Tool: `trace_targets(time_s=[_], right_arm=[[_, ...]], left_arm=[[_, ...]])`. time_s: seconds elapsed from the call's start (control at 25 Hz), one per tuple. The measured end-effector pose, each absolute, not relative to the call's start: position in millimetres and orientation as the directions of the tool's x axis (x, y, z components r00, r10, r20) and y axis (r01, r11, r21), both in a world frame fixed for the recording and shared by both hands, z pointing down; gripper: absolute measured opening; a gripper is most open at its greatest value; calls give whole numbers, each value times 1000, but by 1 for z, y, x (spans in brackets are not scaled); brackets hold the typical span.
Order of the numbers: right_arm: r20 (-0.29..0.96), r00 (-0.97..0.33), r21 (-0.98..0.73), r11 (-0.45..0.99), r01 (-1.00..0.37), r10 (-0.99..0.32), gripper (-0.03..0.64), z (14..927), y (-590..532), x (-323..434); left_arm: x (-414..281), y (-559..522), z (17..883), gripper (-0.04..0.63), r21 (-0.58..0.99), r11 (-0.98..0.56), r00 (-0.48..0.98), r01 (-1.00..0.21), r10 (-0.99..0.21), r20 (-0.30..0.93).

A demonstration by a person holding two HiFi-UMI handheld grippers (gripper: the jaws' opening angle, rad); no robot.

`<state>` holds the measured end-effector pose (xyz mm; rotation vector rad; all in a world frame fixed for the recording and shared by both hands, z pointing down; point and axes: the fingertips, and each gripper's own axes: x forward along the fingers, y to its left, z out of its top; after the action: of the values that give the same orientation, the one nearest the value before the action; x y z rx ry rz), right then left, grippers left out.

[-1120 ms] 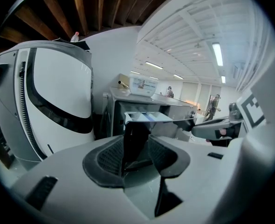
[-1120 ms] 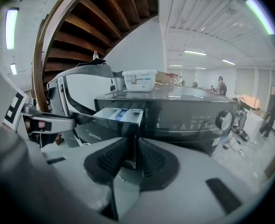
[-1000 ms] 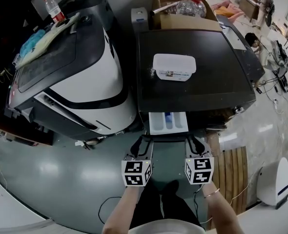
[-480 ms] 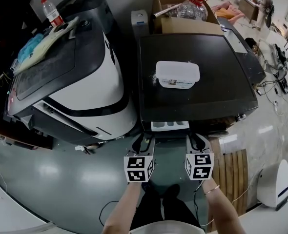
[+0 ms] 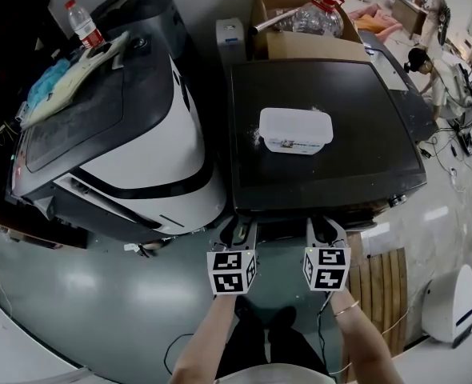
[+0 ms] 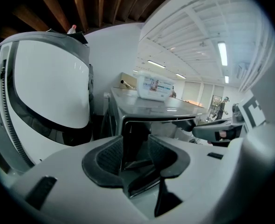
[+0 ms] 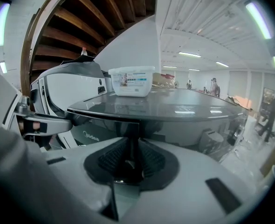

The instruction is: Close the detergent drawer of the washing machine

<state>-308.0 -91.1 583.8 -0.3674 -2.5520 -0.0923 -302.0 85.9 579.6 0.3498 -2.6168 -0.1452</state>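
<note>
The detergent drawer (image 5: 278, 224) sits pushed into the upper front of the dark front-loading washing machine (image 5: 324, 94). From the head view nothing juts past the front edge, and that strip of the front lies in shadow. The left gripper (image 5: 234, 230) and the right gripper (image 5: 322, 227) hover side by side just in front of that edge, one at either end of the drawer's place, with their marker cubes turned up to the camera. I cannot tell whether either tip touches the panel. In the left gripper view the jaws stand a narrow way apart with nothing between them, and the machine's front corner shows through the gap. In the right gripper view the jaws are drawn together to a thin dark slit and hold nothing, pointing at the rim of the machine's glossy top. A white lidded plastic container (image 5: 295, 130) rests on that top near its middle. A larger white-and-black appliance (image 5: 140, 142) stands just beside the washing machine on the left, carrying a pale cloth (image 5: 72, 66) and a water bottle (image 5: 82, 22). Behind the washing machine a cardboard box (image 5: 292, 42) holds a big clear jug with a red cap (image 5: 312, 13).
</note>
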Motion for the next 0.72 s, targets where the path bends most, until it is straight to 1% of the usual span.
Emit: trace_targets(time_s=[0.48,0.72], right_arm=[[548,-804,-14,964,265,229,80,583,-92,-311],[504,-823,-41,959,280,262,80,565,-91,-301]], left_arm=[[-306,88,579,150,177,963,-841,-204,-265,472],[-295,88,569,150,183,962,-851,-201,-264,454]])
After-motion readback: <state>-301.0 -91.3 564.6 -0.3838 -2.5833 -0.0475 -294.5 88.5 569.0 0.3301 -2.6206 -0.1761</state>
